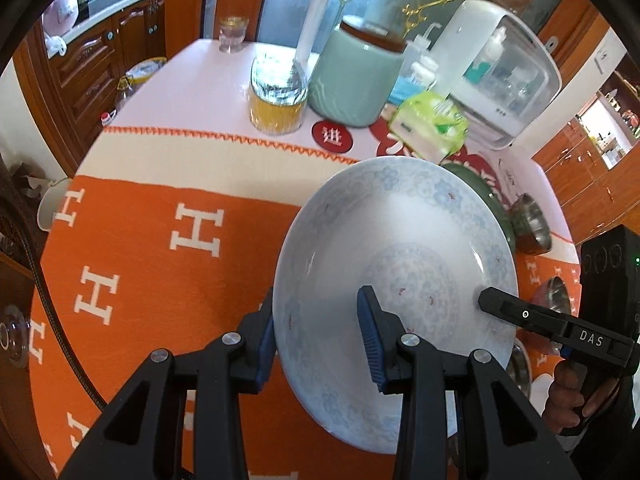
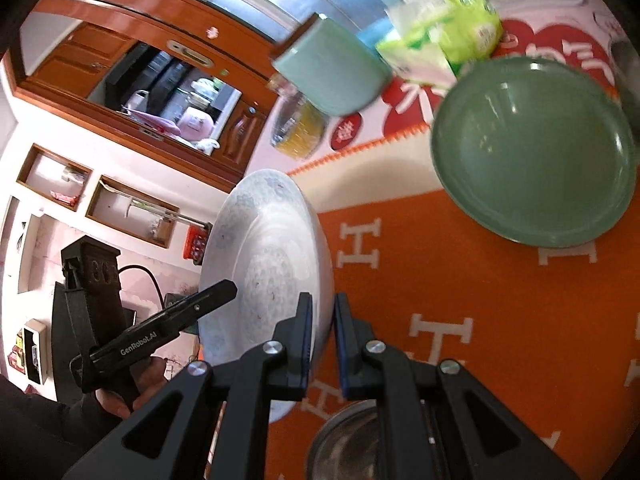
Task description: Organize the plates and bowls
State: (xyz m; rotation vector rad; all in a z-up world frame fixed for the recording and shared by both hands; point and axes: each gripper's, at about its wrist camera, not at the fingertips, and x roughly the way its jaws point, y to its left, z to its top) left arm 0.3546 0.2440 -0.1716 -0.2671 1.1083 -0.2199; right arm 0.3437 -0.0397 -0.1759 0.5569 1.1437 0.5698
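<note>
Table covered by orange H-patterned cloth. Red-brown wooden cabinets seen behind, white countertop above them. Recessed wall niches set in pale wall.

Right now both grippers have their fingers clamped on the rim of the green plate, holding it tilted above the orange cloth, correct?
Not quite: the held dish is the white plate with the pale blue pattern, not the green plate, which lies on the cloth untouched. The left gripper and right gripper do clamp opposite sides of its rim, tilted above the cloth. Both wrist views show this.
</note>
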